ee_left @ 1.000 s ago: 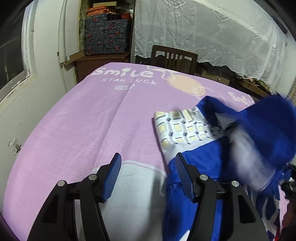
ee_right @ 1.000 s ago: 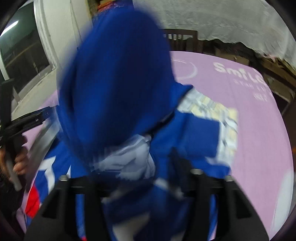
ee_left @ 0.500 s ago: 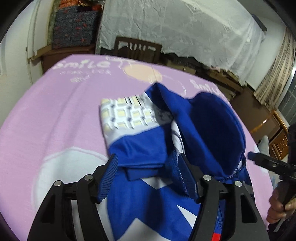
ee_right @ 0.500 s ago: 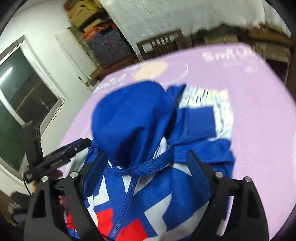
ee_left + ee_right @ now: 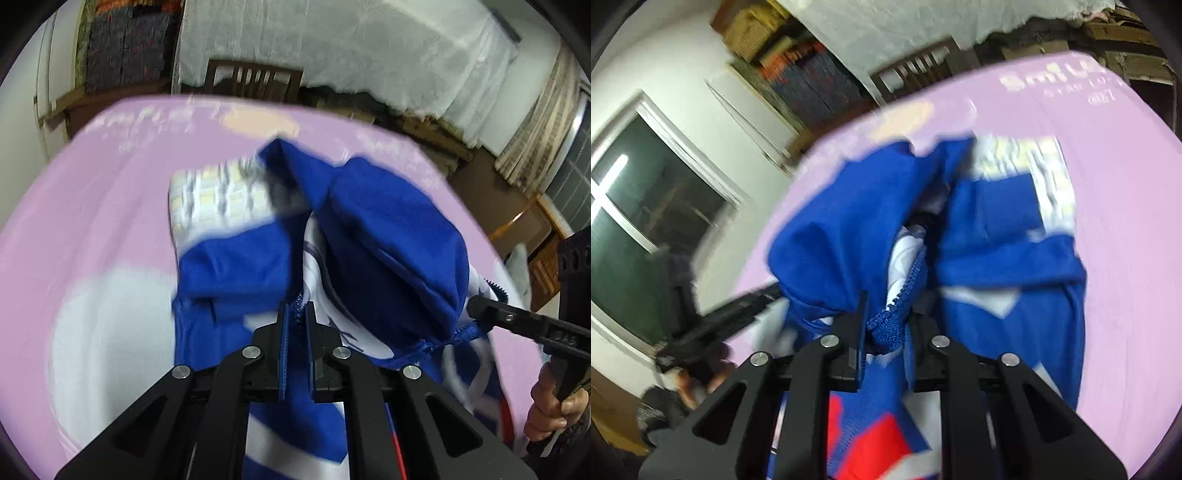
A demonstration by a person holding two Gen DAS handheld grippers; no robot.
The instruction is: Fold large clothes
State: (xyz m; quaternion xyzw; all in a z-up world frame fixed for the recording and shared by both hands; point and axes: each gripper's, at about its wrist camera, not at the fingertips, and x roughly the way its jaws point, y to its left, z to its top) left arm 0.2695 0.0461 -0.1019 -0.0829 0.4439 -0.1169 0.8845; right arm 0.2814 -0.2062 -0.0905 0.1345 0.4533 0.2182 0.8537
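- Pointing steeply down, our left gripper (image 5: 296,317) has just closed its jaws on the jacket (image 5: 236,273)'s zipper edge.
- Our right gripper (image 5: 886,317) has likewise just closed, pinching bunched zipper fabric.
- The jacket lies crumpled mid-blanket (image 5: 92,192); we see bare pink cloth all around it.
- Soft blue fleece, with a checkered lining (image 5: 218,195).

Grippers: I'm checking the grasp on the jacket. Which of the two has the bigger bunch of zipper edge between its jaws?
The right gripper: a thick wad of the blue jacket's zipper edge holds its jaws apart, while the left gripper pinches a thin strip.
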